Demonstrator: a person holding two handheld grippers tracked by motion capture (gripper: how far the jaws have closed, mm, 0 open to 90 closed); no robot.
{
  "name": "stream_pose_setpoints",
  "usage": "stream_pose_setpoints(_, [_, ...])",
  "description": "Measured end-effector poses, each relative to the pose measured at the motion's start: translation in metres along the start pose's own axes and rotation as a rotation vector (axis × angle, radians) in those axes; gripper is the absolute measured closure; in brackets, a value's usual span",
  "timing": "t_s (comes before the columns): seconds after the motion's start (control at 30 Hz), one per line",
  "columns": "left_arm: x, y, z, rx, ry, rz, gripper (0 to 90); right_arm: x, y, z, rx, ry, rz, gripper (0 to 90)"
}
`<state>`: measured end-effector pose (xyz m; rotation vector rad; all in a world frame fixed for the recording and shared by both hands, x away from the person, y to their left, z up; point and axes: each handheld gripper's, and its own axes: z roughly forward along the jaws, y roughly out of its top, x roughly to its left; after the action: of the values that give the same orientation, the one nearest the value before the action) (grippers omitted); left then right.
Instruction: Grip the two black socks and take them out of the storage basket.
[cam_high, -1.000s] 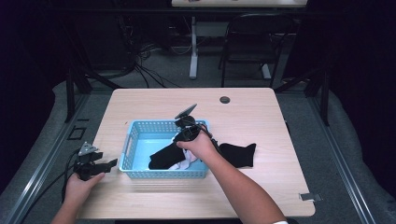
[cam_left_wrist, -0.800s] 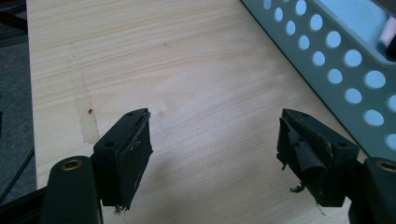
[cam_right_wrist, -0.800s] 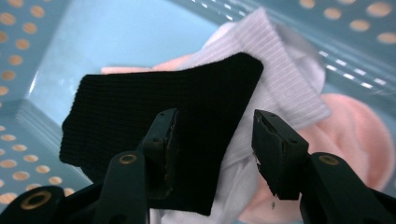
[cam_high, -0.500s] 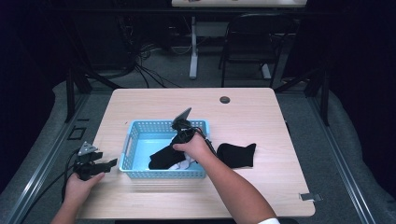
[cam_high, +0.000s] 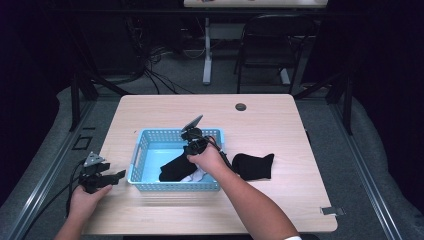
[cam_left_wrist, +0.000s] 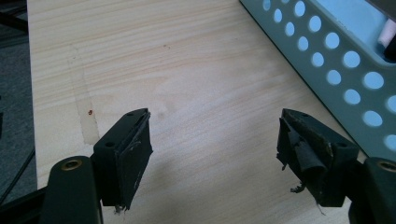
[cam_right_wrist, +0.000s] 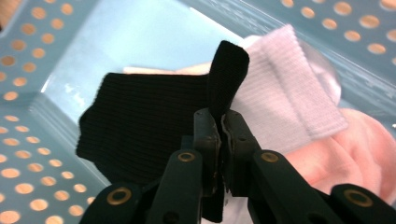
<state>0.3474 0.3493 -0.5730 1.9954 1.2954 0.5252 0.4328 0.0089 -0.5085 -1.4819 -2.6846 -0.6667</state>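
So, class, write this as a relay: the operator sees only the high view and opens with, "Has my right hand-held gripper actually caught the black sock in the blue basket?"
Observer: Yes. The right hand-held gripper has its jaws shut on a fold of the black ribbed fabric sock.
Operator: What lies beside that sock?
Observer: A white ribbed fabric sock and something pale pink, both inside the light blue perforated plastic basket.
Operator: And my left hand-held gripper?
Observer: The left hand-held gripper is open over the bare light wooden table, holding nothing, beside the basket's wall.
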Motion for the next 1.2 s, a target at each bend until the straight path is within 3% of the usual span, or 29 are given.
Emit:
stream_pose_setpoints(0.13, [0.000, 0.000, 0.000, -0.001, -0.001, 0.000, 25.9, 0.008, -0.001, -0.008, -0.041, 0.008, -0.032, 86.6])
stream_pose_setpoints(0.23, [0.000, 0.000, 0.000, 0.000, 0.000, 0.000, 25.9, 0.016, -0.002, -0.018, -0.104, 0.033, -0.043, 86.8])
stream_pose_setpoints(0.43, [0.000, 0.000, 0.000, -0.001, 0.000, 0.000, 25.9, 0.029, -0.002, -0.042, -0.153, 0.059, -0.079, 86.8])
stream_pose_setpoints(1.0, [0.000, 0.000, 0.000, -0.002, 0.000, 0.000, 25.9, 0.053, 0.015, -0.113, -0.243, 0.091, -0.161, 87.0])
stream_pose_setpoints(1.2, [0.000, 0.000, 0.000, 0.000, 0.000, -0.001, 25.9, 0.054, 0.018, -0.122, -0.251, 0.094, -0.160, 87.0])
